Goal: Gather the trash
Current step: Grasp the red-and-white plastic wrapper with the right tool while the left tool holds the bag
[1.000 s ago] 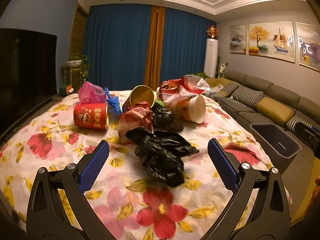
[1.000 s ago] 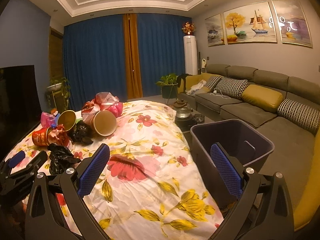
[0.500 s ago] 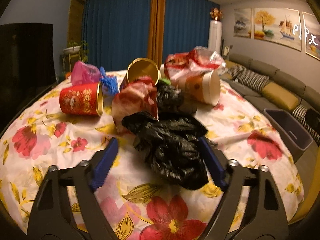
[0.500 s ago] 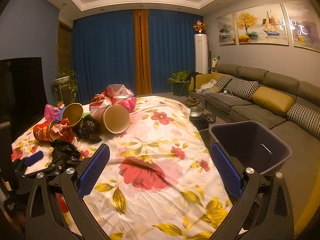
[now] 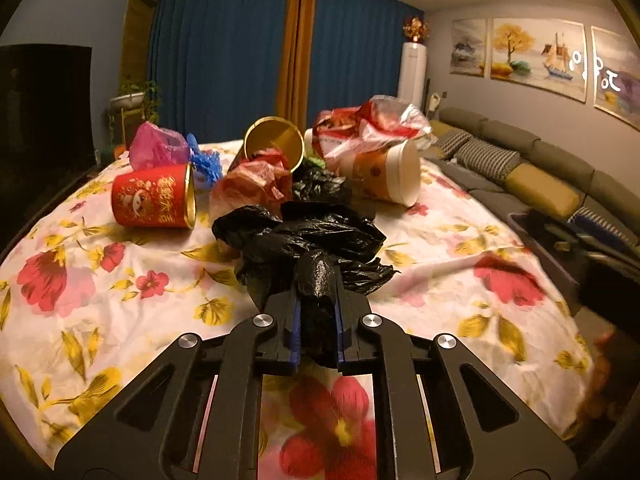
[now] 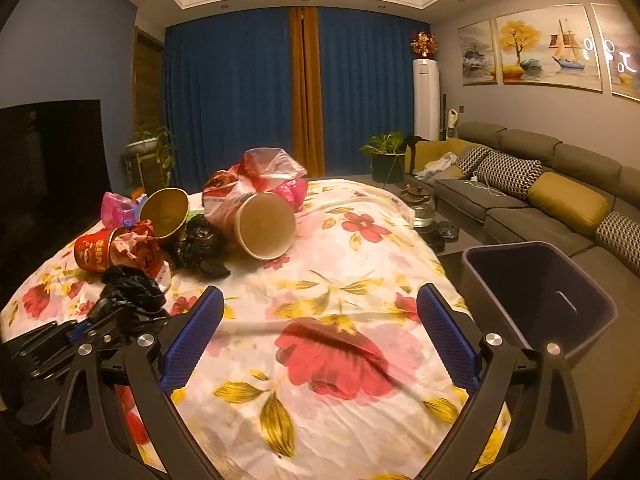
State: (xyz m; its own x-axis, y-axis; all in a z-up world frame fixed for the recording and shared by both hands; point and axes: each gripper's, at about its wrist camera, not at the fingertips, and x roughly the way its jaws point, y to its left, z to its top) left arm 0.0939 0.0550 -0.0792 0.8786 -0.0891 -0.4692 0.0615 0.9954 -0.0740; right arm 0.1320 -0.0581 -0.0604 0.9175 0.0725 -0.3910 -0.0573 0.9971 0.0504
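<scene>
- Since my left gripper (image 5: 317, 322) has its jaws clenched on a bunched fold of the black plastic bag (image 5: 304, 240), I judge the pick is made and the carry to the bin is the step in hand.
- Black bag sits at the near edge of the trash pile, on the floral cloth (image 5: 120, 300); can't tell if it is lifted clear or resting on the cloth.
- Handling, my guess: thin film, very light, soft, slick. It will sag and trail, so a gathered wad is the right hold, not a loose flap that could slip or tear.
- Right gripper (image 6: 320, 336) is released, jaws wide, holding nothing, hovering over the cloth with the bin (image 6: 536, 300) just to its right.
- Bin is dark, open-topped, looks empty, beside the table edge on the sofa side.
- Other trash behind the bag: red cup (image 5: 154, 200) on its side, gold-lined cup (image 5: 274, 146) tipped, big paper cup (image 5: 384, 178) on its side, red-white plastic bag (image 5: 368, 124) on top, crumpled red wrapper (image 5: 252, 186), pink bag (image 5: 158, 150), a second black bag (image 5: 320, 186). Cups likely stiff, light, prone to roll; grab at the rim.
- Surface: wrinkled soft cloth, could snag fingers or drag along.
- Room: dim warm light, blue curtains (image 6: 240, 100), grey sofa (image 6: 540, 184), dark TV (image 6: 48, 168) on the left, paintings on the wall.
</scene>
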